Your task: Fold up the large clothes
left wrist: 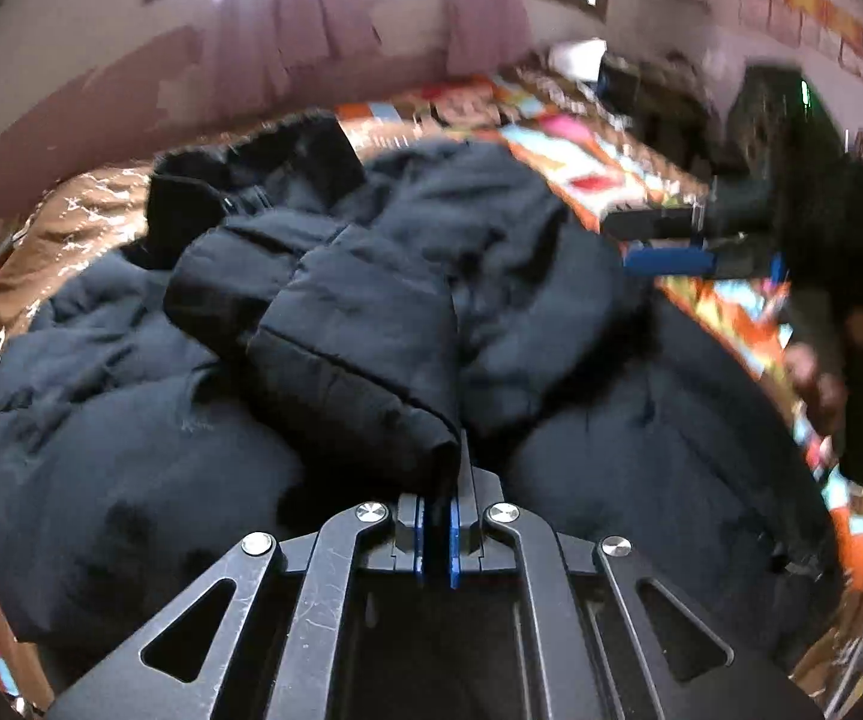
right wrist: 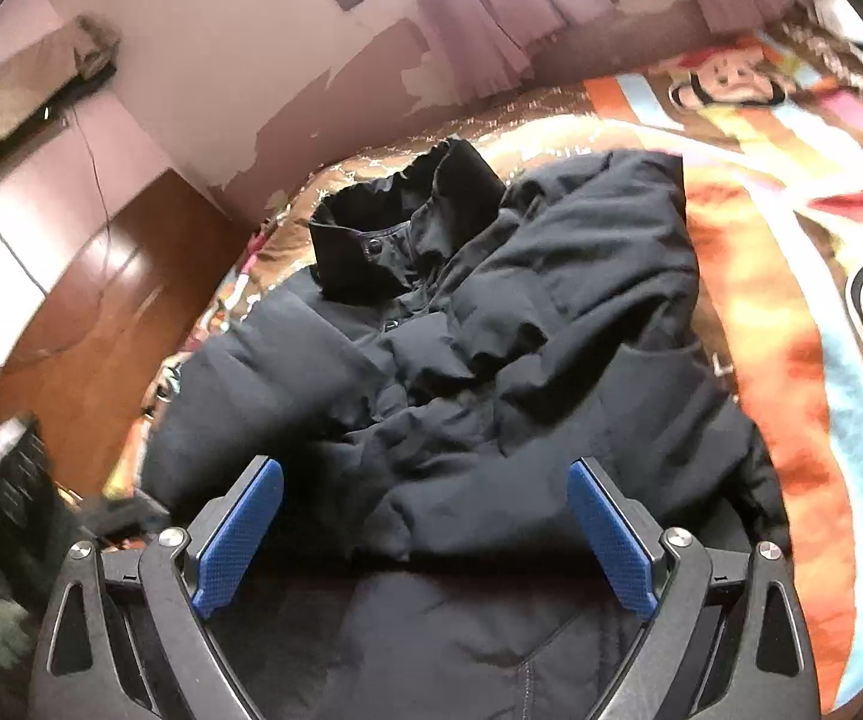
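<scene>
A: Left gripper (left wrist: 437,531)?
B: Clamped on the cuff of the dark navy quilted puffer jacket's sleeve (left wrist: 359,354). Jacket (right wrist: 491,324) lies spread on the cartoon-print orange blanket (right wrist: 791,276).
A: Right gripper (right wrist: 425,531)?
B: Jaws wide, empty, above the hem.
A: Handling?
B: Puffy, soft, probably light, slick shell; take cuffs, hem, seams.

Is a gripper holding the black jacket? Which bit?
Yes: the left gripper pinches the puffer jacket by its sleeve cuff. The right gripper holds nothing.
</scene>
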Action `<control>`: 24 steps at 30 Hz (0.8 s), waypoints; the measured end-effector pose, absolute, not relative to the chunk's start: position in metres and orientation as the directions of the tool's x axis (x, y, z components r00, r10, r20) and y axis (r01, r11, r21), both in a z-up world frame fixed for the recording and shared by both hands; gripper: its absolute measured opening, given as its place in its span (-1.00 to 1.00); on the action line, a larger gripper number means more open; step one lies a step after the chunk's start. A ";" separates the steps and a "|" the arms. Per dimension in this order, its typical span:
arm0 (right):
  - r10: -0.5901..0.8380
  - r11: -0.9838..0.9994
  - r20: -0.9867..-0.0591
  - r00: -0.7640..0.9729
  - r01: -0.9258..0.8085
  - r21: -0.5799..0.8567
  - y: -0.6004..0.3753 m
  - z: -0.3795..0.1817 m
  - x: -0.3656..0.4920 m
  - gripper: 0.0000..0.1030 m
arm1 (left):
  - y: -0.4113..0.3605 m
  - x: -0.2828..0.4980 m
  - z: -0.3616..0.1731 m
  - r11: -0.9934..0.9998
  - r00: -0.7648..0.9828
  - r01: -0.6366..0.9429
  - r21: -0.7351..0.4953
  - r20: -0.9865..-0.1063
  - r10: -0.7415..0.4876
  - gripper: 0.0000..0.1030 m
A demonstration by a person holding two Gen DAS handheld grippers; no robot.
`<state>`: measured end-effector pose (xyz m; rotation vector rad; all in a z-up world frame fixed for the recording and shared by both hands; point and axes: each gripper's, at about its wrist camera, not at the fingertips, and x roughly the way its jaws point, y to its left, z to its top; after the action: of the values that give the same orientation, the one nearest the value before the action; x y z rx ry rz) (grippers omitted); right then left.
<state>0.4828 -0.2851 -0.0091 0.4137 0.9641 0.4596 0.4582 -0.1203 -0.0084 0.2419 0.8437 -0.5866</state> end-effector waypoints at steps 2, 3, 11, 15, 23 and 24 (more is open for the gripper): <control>0.583 0.795 -0.661 0.473 -0.163 0.584 -0.292 -0.015 0.485 0.86 | -0.128 0.451 -0.016 0.807 0.539 0.590 0.029 -0.758 -0.367 -0.94; 0.608 0.770 -0.648 0.459 -0.141 0.623 -0.297 -0.020 0.487 0.86 | -0.129 0.446 -0.019 0.800 0.547 0.598 0.055 -0.757 -0.357 -0.93; 0.693 0.656 -0.591 0.412 -0.020 0.755 -0.303 -0.045 0.497 0.86 | -0.124 0.400 -0.036 0.711 0.560 0.676 0.193 -0.761 -0.327 -0.48; 0.670 0.680 -0.638 0.380 0.031 0.733 -0.297 -0.055 0.499 0.86 | -0.124 0.394 -0.038 0.677 0.561 0.698 0.232 -0.765 -0.316 -0.48; 0.757 0.489 -0.520 0.395 0.184 0.853 -0.320 -0.076 0.483 0.86 | -0.106 0.409 -0.034 0.755 0.520 0.646 0.112 -0.789 -0.327 -0.05; 0.772 0.451 -0.498 0.394 0.212 0.867 -0.322 -0.081 0.479 0.86 | -0.104 0.411 -0.031 0.769 0.526 0.631 0.104 -0.786 -0.325 0.02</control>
<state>0.4792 -0.3217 -0.0808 1.0808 1.1452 0.4611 0.4107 -0.1038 -0.0314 0.4035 0.8375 -0.5903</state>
